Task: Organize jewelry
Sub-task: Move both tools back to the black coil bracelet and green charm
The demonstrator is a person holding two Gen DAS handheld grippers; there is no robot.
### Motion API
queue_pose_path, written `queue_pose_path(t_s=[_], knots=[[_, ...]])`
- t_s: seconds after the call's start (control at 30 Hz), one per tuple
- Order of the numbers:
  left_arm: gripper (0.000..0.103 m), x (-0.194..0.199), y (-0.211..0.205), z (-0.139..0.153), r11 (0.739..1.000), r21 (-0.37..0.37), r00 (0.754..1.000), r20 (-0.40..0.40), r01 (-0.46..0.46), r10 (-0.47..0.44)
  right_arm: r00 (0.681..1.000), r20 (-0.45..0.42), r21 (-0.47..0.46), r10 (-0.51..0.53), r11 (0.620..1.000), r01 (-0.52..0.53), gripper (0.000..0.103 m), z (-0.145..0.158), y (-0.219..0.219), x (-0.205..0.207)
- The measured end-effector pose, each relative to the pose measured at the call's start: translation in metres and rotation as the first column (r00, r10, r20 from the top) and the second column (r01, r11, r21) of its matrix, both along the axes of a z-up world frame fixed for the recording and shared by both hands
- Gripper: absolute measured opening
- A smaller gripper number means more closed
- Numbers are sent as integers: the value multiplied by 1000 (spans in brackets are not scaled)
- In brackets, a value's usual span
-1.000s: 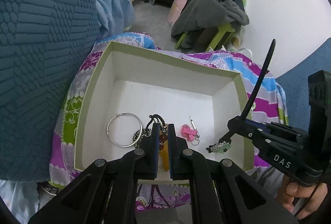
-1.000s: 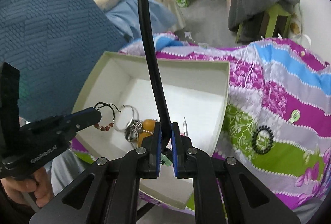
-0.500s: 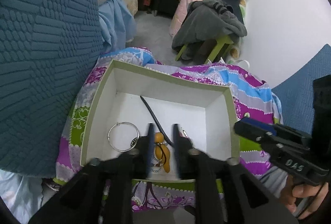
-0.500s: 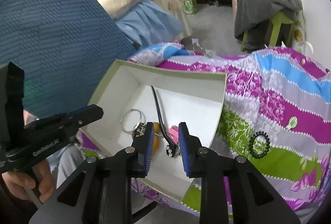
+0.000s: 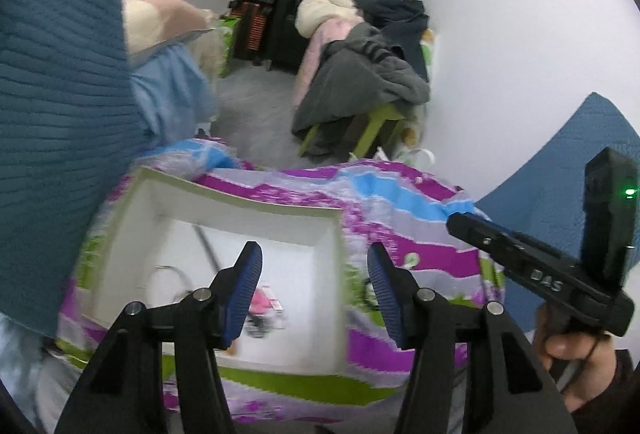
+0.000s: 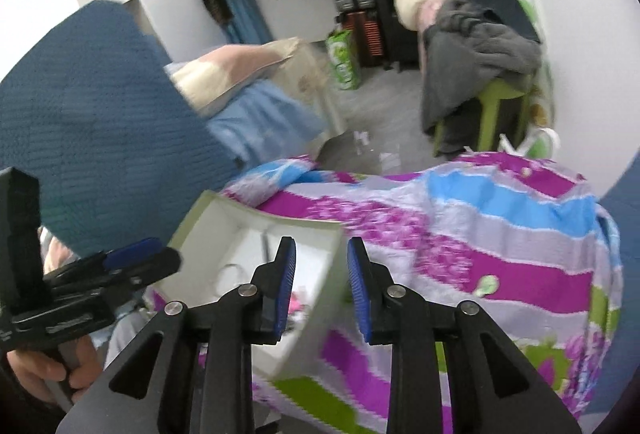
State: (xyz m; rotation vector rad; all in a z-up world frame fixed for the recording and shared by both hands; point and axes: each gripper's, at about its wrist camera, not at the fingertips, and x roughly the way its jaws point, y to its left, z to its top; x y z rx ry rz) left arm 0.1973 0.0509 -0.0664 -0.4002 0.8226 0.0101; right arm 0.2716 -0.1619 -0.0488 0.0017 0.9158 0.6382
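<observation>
A white box with a green rim [image 5: 248, 202] lies on a purple, blue and green patterned cloth [image 5: 400, 189]. Inside it I see a black cord [image 5: 208, 246], a silver ring [image 5: 172, 274] and a pink piece [image 5: 262, 304], all blurred. My left gripper [image 5: 314, 262] is open and empty, raised above the box's near right part. My right gripper [image 6: 321, 262] is open and empty, above the box's right wall [image 6: 320, 234]. The right gripper also shows at the right of the left wrist view [image 5: 460, 224].
A blue textured cushion [image 5: 60, 113] stands at the left of the box. A green stool piled with grey clothes [image 5: 360, 93] stands behind on the floor. A white wall [image 5: 520, 33] is at the right. The cloth [image 6: 480, 234] spreads to the right.
Both grippers have opened wide and pulled up and back from the box. The black cord and the beaded pieces they held now lie in the box.
</observation>
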Motion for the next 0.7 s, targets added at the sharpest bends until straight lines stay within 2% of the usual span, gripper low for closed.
queue_pose_path(t_s=[0.17,0.27,0.33,0.4,0.53,0.7], knots=[[54,19,-59,-17,999,-28,999,-2,47,-47,998,-26,-24,-59,998,59,25,-23,-54,24],[53,31,-90,-34,996,-25,996,-30,84,-85,996,-47,-52,-75,996,73,25,-43,-78,37],[47,39,-110,-46,993,-21,992,-52,114,-115,994,-68,-59,-82,995,78,25,-58,-95,45],[46,51,-133,-65,988,-4,985,-81,152,-152,992,-89,-66,-87,995,81,25,-75,-107,55],[36,70,-158,-105,981,-15,969,-153,195,-195,990,-126,-84,-68,995,57,25,-109,-120,72],[34,89,-164,-148,980,-14,956,-219,197,-195,985,-173,-112,-13,994,-6,25,-150,-119,88]])
